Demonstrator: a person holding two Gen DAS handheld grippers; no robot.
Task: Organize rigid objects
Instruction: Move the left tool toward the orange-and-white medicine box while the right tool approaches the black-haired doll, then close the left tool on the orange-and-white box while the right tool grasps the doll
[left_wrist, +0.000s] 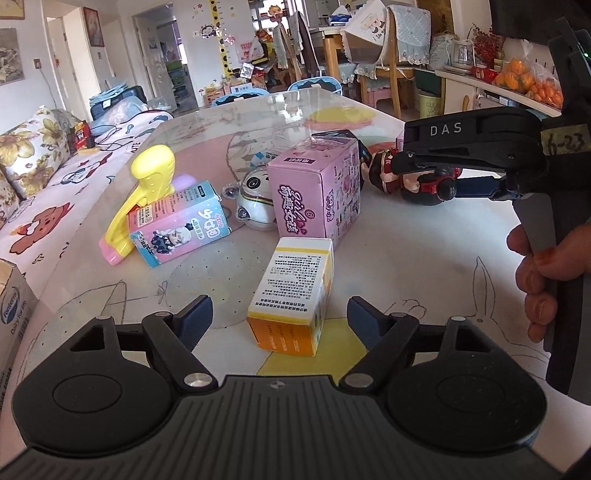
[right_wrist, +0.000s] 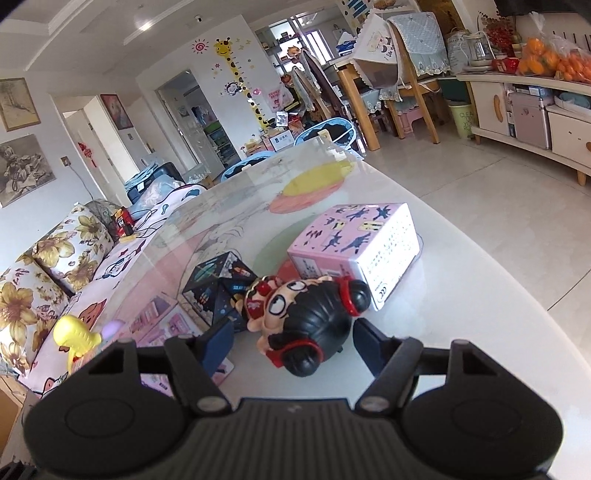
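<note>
My left gripper (left_wrist: 280, 314) is open, its fingers on either side of the near end of a yellow and white box (left_wrist: 295, 291) lying on the table. Behind it stand a tall pink box (left_wrist: 317, 192), a pink and blue carton (left_wrist: 177, 225), a yellow and pink toy (left_wrist: 144, 192) and a round panda toy (left_wrist: 255, 199). My right gripper (right_wrist: 293, 341) is open around a doll with black hair and red trim (right_wrist: 303, 321) lying on the table; I cannot tell whether the pads touch it. The doll also shows in the left wrist view (left_wrist: 413, 177), under the right gripper (left_wrist: 424, 166).
A dark space-print box (right_wrist: 218, 291) and a pink box with dark figures (right_wrist: 358, 243) lie just behind the doll. The table's rounded edge (right_wrist: 480, 258) runs close on the right. A sofa (left_wrist: 44, 177) lies left of the table. A carton (left_wrist: 11, 314) stands at the near left.
</note>
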